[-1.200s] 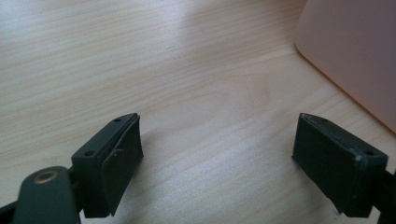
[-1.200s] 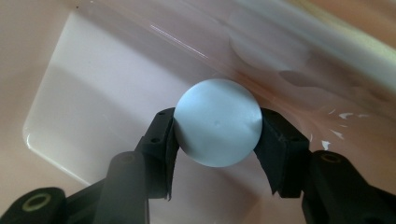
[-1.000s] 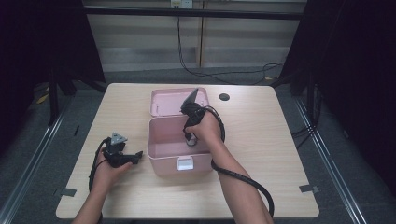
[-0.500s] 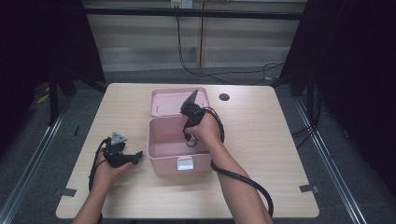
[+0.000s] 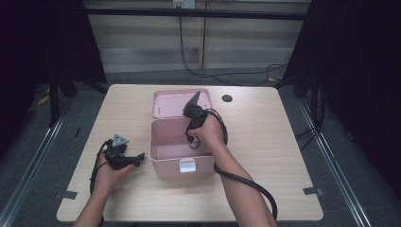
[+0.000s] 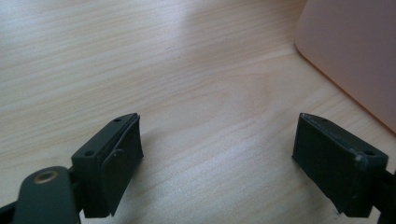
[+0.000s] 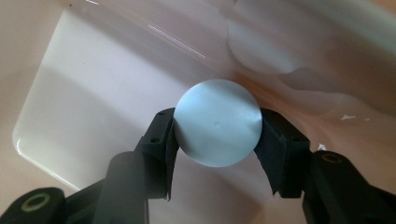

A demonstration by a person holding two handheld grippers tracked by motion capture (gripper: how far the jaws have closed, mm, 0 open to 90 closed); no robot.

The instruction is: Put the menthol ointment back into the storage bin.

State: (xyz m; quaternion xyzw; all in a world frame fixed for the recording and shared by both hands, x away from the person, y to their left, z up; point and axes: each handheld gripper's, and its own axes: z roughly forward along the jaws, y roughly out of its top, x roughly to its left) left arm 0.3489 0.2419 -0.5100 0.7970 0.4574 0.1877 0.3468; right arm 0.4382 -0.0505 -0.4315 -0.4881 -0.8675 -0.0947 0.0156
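A pink box [image 5: 163, 156] stands open at the middle of the table, its lid [image 5: 165, 101] tilted back behind it. My right gripper [image 5: 191, 142] reaches down into the box and is shut on a pale blue ball [image 7: 217, 122], both pads pressed against its sides just above the box floor [image 7: 93, 102]. My left gripper [image 5: 137, 159] rests on the table left of the box, held in a hand, its jaws open over bare wood [image 6: 205, 93]. The box's pink wall [image 6: 355, 51] stands to that gripper's right.
A small dark round hole [image 5: 227, 98] sits in the tabletop behind the box on the right. Cables trail from both grippers across the table. Bits of tape [image 5: 312, 191] mark the table's front corners. Dark frames stand on both sides.
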